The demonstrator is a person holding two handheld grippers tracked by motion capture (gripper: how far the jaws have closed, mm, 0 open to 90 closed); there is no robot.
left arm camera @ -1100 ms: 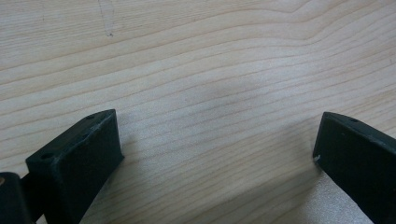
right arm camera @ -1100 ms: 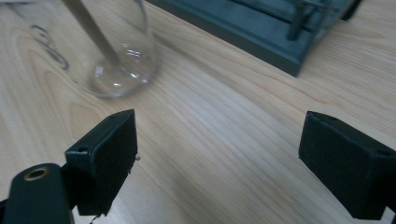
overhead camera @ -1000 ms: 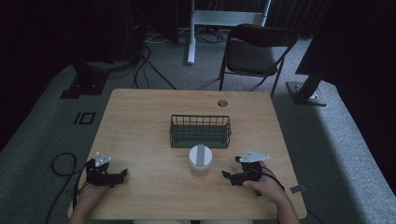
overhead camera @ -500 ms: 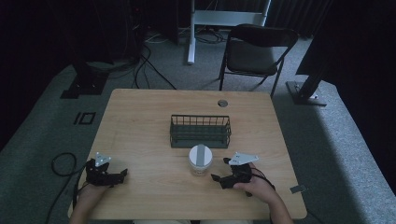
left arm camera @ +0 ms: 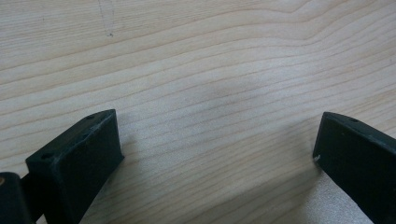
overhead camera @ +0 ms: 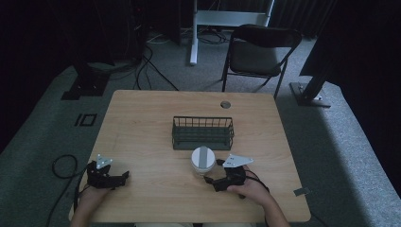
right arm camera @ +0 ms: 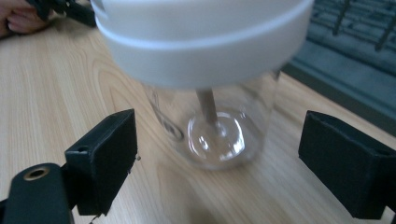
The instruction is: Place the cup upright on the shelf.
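Jar [right arm camera: 210,93]: clear round body, white lid; wooden table [overhead camera: 142,127].

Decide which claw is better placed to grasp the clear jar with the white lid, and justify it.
Right. The right claw is open with the jar standing between its jaws, not yet touched. The left claw rests open near the table's left edge, far from the jar.

Clear glossy plastic jar [right arm camera: 219,126], matt white lid [right arm camera: 201,37], wood-grain table [left arm camera: 196,70]
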